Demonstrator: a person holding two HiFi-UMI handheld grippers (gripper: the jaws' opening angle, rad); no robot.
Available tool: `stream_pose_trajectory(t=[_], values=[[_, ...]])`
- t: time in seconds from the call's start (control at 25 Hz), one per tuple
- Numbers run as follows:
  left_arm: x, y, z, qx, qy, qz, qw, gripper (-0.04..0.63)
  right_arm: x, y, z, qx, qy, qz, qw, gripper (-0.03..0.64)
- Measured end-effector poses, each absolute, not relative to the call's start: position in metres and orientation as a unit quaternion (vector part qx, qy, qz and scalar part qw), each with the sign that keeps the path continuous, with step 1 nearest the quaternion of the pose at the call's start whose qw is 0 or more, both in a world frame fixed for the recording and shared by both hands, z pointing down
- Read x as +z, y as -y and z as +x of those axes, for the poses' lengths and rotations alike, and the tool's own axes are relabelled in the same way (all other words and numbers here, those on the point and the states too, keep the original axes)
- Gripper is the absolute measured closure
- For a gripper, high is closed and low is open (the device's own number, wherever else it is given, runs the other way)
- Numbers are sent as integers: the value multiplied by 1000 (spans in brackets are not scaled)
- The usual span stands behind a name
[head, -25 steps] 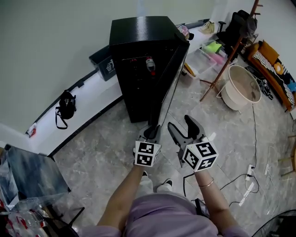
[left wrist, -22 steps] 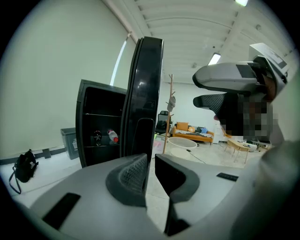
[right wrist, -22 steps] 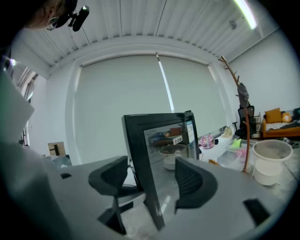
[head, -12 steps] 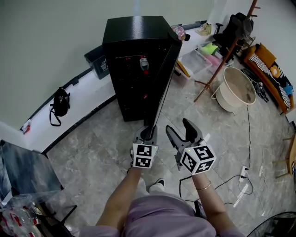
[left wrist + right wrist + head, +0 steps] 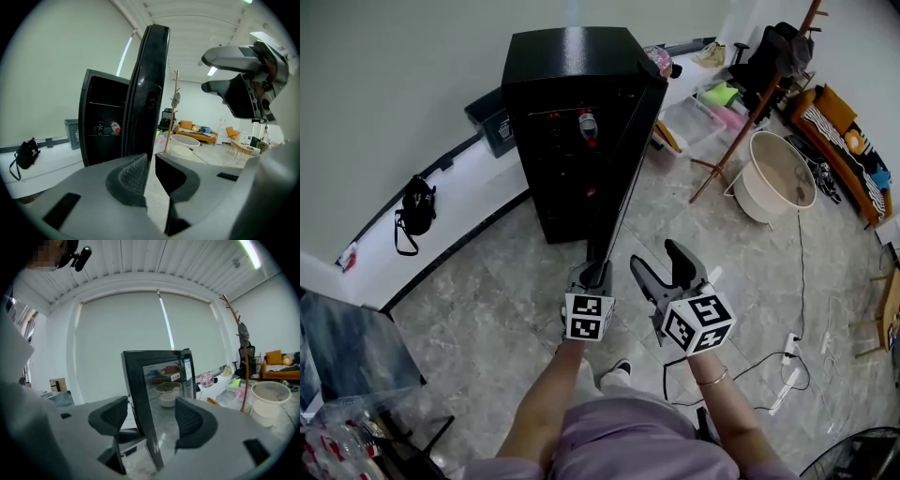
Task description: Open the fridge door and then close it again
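1. Clenching the left claw [image 5: 598, 274] on the free edge of the fridge door [image 5: 628, 159], with the mesh-textured pads [image 5: 131, 173] nearly meeting.
2. Holding the right claw [image 5: 664, 267] released, jaws wide apart, just beside that door edge and apart from it.
3. Showing the door swung wide from the boxy black fridge [image 5: 572, 56], which has a pebbled top. Reflecting the room in the door's glossy glass panel. Exposing bottles [image 5: 588, 122] on a dark shelf.
4. Lying on the veined stone-look floor [image 5: 487, 291]:
   - a round pale tub [image 5: 773, 178] and a slanted wooden coat stand [image 5: 750, 112] to the right, well apart from the door;
   - a black bag [image 5: 414, 214] and a grey bin [image 5: 487, 122] along the wall.
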State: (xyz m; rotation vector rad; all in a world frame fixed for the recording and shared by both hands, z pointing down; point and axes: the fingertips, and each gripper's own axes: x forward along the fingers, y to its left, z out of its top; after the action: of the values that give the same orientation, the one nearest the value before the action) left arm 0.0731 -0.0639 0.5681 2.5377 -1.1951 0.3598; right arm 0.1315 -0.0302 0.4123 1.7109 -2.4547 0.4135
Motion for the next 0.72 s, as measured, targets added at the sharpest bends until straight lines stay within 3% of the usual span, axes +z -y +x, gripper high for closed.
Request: stream_pose_trajectory(t=[0.4, 0.72], values=[[577, 57, 76, 140, 368, 907, 150, 551, 377, 73, 77, 98, 826, 554, 35, 265], [577, 44, 94, 152, 313, 928, 135, 551, 373, 85, 78, 86, 802, 590, 43, 256]])
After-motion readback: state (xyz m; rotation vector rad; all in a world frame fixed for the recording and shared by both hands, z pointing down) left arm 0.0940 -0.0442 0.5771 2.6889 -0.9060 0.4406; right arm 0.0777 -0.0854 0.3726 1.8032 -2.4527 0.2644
